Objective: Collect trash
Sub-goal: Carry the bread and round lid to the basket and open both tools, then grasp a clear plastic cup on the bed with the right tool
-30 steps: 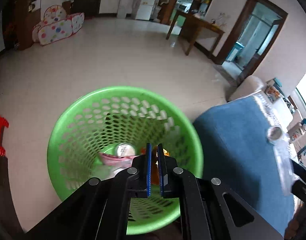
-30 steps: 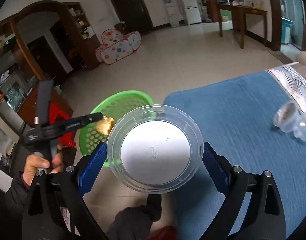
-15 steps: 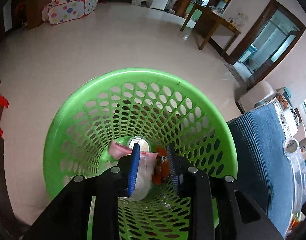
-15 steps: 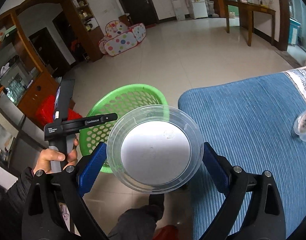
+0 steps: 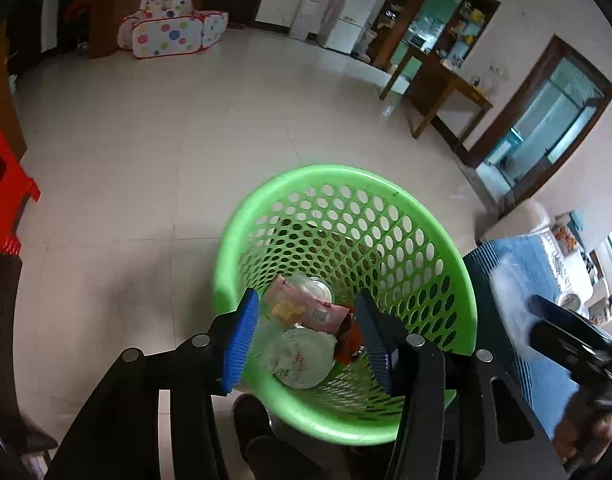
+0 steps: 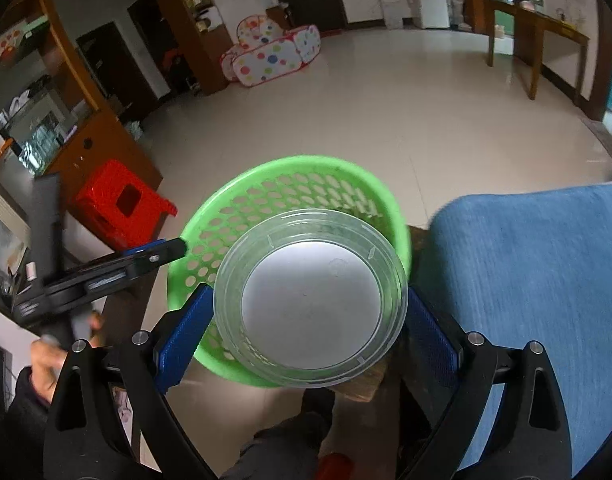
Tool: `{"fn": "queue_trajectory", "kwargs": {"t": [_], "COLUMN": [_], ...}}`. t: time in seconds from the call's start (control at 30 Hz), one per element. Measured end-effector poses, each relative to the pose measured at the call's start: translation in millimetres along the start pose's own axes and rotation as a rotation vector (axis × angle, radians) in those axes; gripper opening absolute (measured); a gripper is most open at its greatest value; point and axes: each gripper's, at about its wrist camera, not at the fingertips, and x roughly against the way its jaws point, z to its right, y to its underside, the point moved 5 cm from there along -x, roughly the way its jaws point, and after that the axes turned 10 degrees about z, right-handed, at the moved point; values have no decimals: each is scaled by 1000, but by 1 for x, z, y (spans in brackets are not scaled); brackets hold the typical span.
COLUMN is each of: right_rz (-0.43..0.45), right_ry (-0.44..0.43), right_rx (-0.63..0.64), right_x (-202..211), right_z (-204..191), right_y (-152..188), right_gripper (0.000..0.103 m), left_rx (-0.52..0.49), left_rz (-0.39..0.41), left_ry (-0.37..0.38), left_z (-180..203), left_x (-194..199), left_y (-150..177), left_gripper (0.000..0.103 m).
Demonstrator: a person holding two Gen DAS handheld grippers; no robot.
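A green perforated basket [image 5: 429, 216] stands on the floor beside the blue-covered table [image 5: 521, 264]. It holds a pink wrapper [image 5: 309, 306], an orange wrapper [image 5: 347, 340] and clear plastic containers [image 5: 302, 356]. My left gripper [image 5: 309, 340] is open and empty above the basket. My right gripper [image 6: 309, 312] is shut on a clear round plastic container [image 6: 309, 300], held over the basket's near rim [image 6: 242, 184]. The left gripper also shows in the right wrist view [image 6: 154, 254].
A red stool [image 6: 122, 204] stands left of the basket. The blue-covered table [image 6: 537, 280] lies to the right. A wooden cabinet [image 6: 82, 136] is at far left, a spotted play tent [image 6: 274, 56] and a wooden desk [image 6: 545, 40] far across the tiled floor.
My left gripper opened and let the orange wrapper fall into the basket, then drew back to the left. My right gripper carried the clear container left, from beside the table to over the basket.
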Motion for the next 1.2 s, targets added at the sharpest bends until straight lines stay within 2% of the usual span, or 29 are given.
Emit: {"fn": "queue_trajectory", "kwargs": {"t": [0.23,0.43,0.57,0.77,0.97,1.2], "right_rz": [-25,10,49,89,123,140], "right_ry": [3,17,43,74,132,253], "right_rx": [-5,-12,29,15,-51,-116], "right_x": [-32,-22,4,41,85,134], "right_z": [-5,-2,-2,13,51,114], "right_y": [-4,-5,-2,9,26,53], "right_gripper": [96,98,98,98,98,98], "left_rx": [44,51,28,-19,-65,-122], "left_rz": [12,7,11,16,13,7], "left_ry": [-1,4,10,33,61,97], "left_z": [-16,-15,-2,28,61,107], "left_x": [16,18,22,30,37,42], "left_y": [8,13,14,17,23,35], "left_gripper": [54,56,56,59,64,72]}}
